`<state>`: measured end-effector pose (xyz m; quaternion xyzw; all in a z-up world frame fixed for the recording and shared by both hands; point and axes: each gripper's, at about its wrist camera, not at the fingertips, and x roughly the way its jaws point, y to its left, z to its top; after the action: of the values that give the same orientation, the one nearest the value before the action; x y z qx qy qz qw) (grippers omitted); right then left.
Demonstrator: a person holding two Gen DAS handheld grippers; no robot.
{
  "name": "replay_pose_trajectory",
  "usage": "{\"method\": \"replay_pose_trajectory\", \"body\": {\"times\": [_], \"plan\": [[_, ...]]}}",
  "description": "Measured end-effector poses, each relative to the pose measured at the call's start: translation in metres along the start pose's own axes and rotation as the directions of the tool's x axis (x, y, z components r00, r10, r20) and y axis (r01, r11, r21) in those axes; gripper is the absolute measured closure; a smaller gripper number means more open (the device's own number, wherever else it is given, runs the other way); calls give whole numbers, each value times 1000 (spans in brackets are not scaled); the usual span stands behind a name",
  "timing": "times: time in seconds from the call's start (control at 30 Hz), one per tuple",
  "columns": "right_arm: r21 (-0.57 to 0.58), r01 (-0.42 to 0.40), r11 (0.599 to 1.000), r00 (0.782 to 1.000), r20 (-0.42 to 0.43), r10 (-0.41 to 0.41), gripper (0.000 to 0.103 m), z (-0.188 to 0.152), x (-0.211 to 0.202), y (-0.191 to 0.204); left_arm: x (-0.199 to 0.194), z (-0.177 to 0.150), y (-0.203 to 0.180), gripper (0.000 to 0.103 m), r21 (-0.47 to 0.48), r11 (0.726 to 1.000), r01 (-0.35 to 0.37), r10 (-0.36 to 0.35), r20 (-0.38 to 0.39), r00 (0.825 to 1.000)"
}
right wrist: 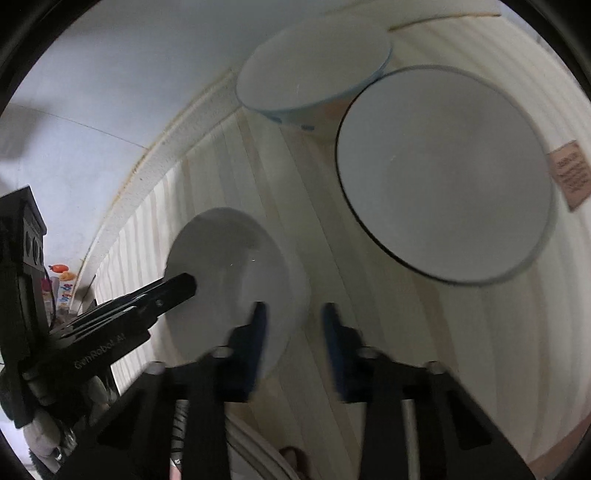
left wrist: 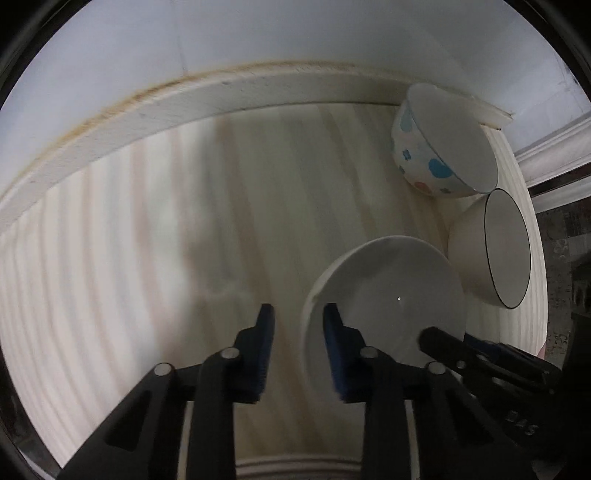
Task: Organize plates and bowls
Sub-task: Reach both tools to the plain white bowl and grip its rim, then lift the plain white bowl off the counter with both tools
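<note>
- The white bowl [left wrist: 388, 295] is plain, shallow and glossy. It has a wide smooth inside and one small glint of light near its middle.
- It sits on the pale striped wooden table [left wrist: 184, 221], towards the table's right end in the left wrist view. It is nearer the cameras than the other two bowls.
- The left gripper [left wrist: 298, 317] points steeply down over the bowl's left rim. One blue pad [left wrist: 334, 350] is inside the bowl and the other is outside it.
- The left jaws are narrow but not clamped. A strip of table shows between the outer pad and the rim.
- The right gripper [right wrist: 293, 310] straddles the opposite rim of the same bowl, with one pad over the inside and one out over the table.
- Its jaws also stand a little apart, not pressed on the rim. This view is blurred.
- The cream bowl [left wrist: 506, 251] has a thin black line round its lip. It stands just beside the white bowl, close to the table's edge.
- The patterned bowl [left wrist: 424, 155] is white with blue and pink blotches outside. It stands behind the cream bowl, close against the raised pale ledge [left wrist: 221, 96] below the wall [left wrist: 258, 29].
- A small brown label [right wrist: 569, 173] lies on the table beyond the cream bowl in the right wrist view.
</note>
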<state>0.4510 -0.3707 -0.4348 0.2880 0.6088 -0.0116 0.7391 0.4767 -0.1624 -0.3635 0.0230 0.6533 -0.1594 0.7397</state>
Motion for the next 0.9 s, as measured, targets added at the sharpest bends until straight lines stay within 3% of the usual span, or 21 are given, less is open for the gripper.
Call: {"method": "replay_pose_trajectory", "body": {"times": [0.03, 0.2, 0.37, 0.63, 0.9], "plan": [[-8, 15, 1000, 1000, -5, -15, 86, 2, 4, 1, 2, -2, -4, 86, 10, 1000, -6, 6, 9, 1000], [-68, 48, 996, 999, 0, -48, 88, 2, 5, 10, -5, -16, -22, 87, 23, 998, -59, 58, 34, 998], [-133, 28, 991, 1000, -10, -30, 89, -11, -20, 10, -30, -41, -41, 87, 8, 999, -52, 51, 58, 997], [-245, 9, 970, 999, -28, -16, 89, -59, -73, -5, -73, -107, -89, 87, 20, 999, -46, 44, 102, 994], [-300, 1, 954, 997, -72, -24, 89, -104, -96, -42, -66, -144, -118, 87, 18, 997, -71, 69, 83, 994]]}}
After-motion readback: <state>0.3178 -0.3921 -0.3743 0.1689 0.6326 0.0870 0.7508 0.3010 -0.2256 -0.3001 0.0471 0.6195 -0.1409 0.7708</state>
